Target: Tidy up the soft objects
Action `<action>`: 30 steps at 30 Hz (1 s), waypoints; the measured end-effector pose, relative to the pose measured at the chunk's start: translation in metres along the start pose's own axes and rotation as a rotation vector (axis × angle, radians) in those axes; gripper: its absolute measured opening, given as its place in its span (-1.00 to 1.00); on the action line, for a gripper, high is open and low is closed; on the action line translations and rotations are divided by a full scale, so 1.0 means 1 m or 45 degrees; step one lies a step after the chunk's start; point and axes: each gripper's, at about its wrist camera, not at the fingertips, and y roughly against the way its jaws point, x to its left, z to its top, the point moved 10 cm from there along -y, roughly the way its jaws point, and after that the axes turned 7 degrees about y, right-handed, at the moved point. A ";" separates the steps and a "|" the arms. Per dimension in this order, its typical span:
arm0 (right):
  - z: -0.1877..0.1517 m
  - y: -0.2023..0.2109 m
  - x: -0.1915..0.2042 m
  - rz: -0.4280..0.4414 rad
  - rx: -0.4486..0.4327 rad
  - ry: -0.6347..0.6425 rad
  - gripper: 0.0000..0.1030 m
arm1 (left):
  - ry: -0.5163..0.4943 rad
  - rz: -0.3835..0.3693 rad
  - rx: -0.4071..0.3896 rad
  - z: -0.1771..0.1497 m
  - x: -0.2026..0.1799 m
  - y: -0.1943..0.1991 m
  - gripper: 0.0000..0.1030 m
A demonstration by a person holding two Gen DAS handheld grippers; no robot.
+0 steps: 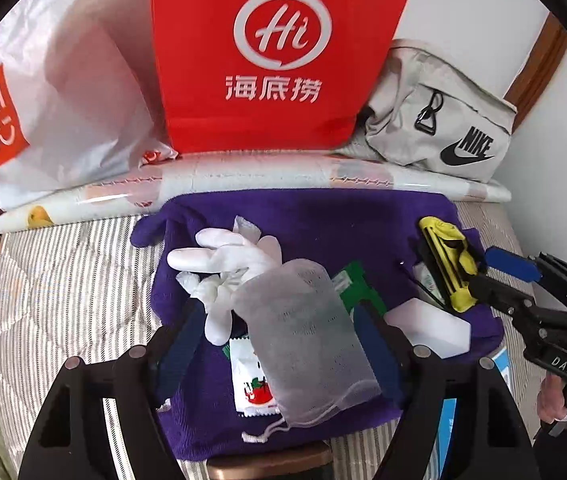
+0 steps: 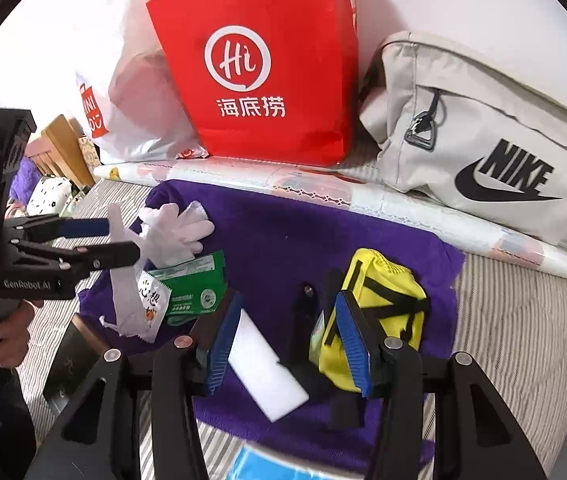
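Mesh drawstring pouch [image 1: 307, 344] lies on the purple towel [image 1: 323, 216] between my left gripper's [image 1: 279, 344] open fingers. Right gripper [image 2: 287, 340] gapes beside the yellow pouch [image 2: 379, 304], holding nothing. I'd pinch mid-body, avoiding cords.

One purple cloth [image 1: 307, 216], one white glove [image 1: 227, 260], one grey mesh pouch [image 1: 303, 328], one yellow pouch [image 2: 379, 280], one white foam block [image 2: 263, 364], two printed sachets, green [image 2: 199, 284] and white [image 1: 251, 384], three bags upper frame: red [image 1: 275, 52], white plastic [image 1: 63, 92], grey [image 2: 483, 140].
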 end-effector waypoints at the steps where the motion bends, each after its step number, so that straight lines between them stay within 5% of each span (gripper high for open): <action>1: -0.002 0.003 0.001 -0.011 0.000 0.006 -0.04 | 0.002 0.008 -0.007 0.000 0.000 0.004 0.46; 17: -0.034 0.085 0.039 -0.070 -0.130 -0.005 -0.04 | -0.069 0.033 -0.153 -0.035 -0.032 0.086 0.48; 25: -0.057 0.146 0.068 -0.194 -0.242 0.011 0.34 | -0.089 0.079 -0.298 -0.076 -0.052 0.148 0.60; 30: -0.077 0.179 0.080 -0.246 -0.273 -0.021 0.57 | -0.099 0.193 -0.441 -0.103 -0.051 0.188 0.75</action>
